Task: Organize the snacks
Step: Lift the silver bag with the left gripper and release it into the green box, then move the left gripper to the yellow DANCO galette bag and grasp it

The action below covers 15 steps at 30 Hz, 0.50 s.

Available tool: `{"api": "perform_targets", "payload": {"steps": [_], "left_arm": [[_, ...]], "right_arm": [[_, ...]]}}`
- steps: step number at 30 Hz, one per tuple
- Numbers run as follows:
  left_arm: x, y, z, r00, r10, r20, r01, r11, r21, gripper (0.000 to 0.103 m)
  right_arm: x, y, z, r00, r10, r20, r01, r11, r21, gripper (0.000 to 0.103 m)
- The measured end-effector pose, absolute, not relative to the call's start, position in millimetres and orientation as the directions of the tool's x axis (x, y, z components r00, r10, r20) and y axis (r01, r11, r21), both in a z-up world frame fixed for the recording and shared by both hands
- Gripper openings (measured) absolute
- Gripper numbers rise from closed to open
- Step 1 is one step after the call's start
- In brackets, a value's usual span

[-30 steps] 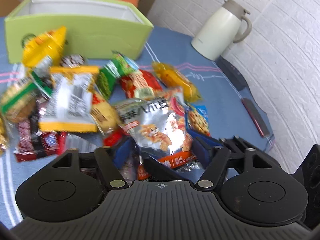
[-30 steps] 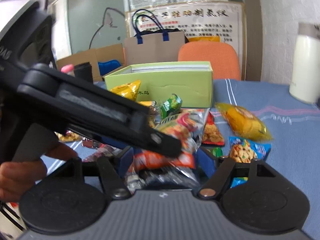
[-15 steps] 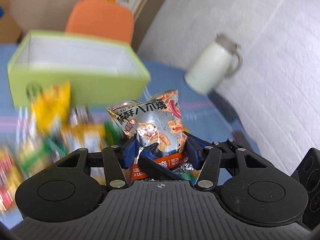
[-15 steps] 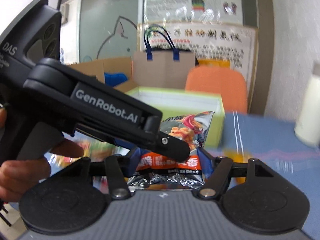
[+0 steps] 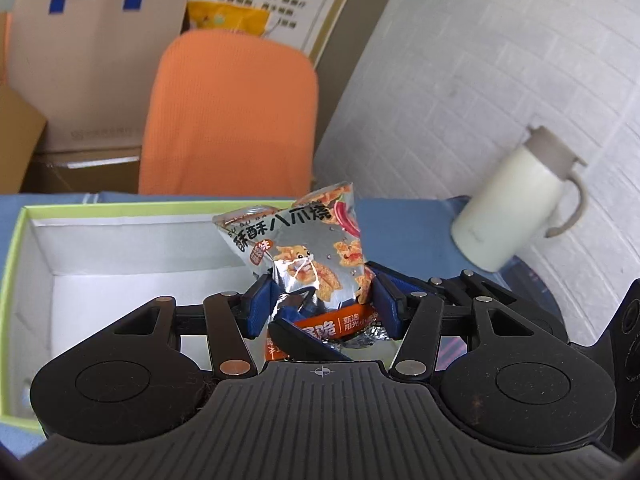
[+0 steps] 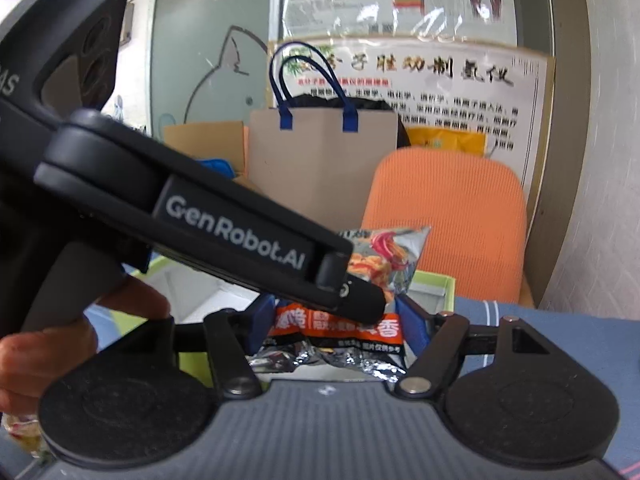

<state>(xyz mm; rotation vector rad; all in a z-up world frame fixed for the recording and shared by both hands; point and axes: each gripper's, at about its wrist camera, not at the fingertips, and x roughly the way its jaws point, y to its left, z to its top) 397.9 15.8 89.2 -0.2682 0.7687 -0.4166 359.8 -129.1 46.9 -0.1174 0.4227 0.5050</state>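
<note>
Snack packet [image 5: 304,252] hangs over the green box [image 5: 12,248], our left gripper [image 5: 320,304] squeezing its crinkled lower half and our right gripper [image 6: 336,328] clamping the bottom seam; release unevenly and the slippery foil may catch the box's near rim

Orange chair [image 5: 232,116] behind the table; cream jug [image 5: 516,208] right; paper bag [image 6: 324,160] beyond.

Snack bag [image 5: 304,256] now above box [image 5: 120,248]
</note>
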Motion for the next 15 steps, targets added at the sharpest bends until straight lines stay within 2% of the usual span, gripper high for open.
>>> {"api": "perform_targets", "payload": {"steps": [3, 7, 11, 15], "left_arm": [[403, 23, 85, 0.669, -0.435, -0.602, 0.252, 0.895, -0.367, 0.042], [386, 46, 100, 0.715, -0.423, -0.557, 0.236, 0.896, -0.377, 0.047], [346, 70, 117, 0.767, -0.392, -0.507, 0.221, 0.904, -0.365, 0.06], [295, 100, 118, 0.801, -0.35, -0.485, 0.186, 0.916, -0.354, 0.066]], "right_arm": [[360, -133, 47, 0.802, 0.435, -0.408, -0.477, 0.879, 0.0, 0.075], [333, -138, 56, 0.837, 0.417, -0.356, -0.457, 0.889, -0.032, 0.082], [291, -139, 69, 0.847, 0.436, -0.303, -0.466, 0.884, -0.032, 0.093], [246, -127, 71, 0.828, 0.47, -0.306, -0.504, 0.863, -0.039, 0.093]]}}
